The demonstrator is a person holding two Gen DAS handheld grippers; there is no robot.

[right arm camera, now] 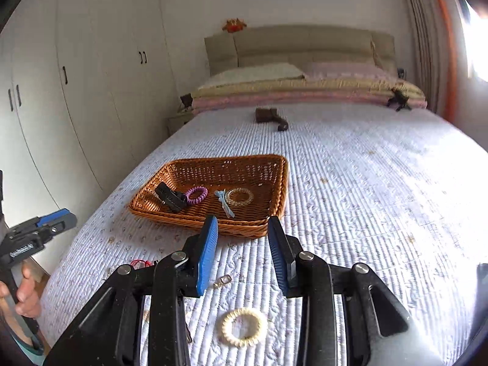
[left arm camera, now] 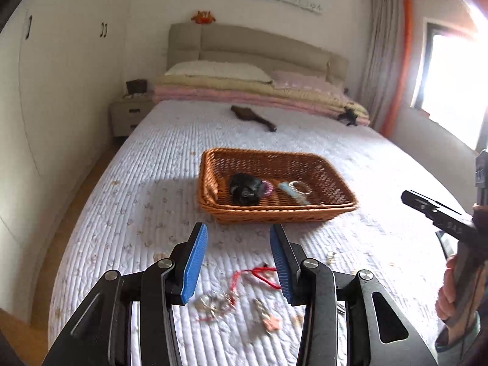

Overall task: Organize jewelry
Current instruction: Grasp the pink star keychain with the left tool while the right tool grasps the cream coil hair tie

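Right wrist view, both grippers' jaws released, cream hair tie on bedspread, wicker basket ahead

Home bedroom, quilted bed, padded headboard, wardrobe, curtains

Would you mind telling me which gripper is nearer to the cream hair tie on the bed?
Right. The right gripper hangs just above the cream hair tie; the left gripper is over the red cord.

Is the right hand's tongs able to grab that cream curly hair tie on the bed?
Probably yes. The right tongs are open and empty, and the cream hair tie lies alone on the quilt just below them, with nothing covering it.
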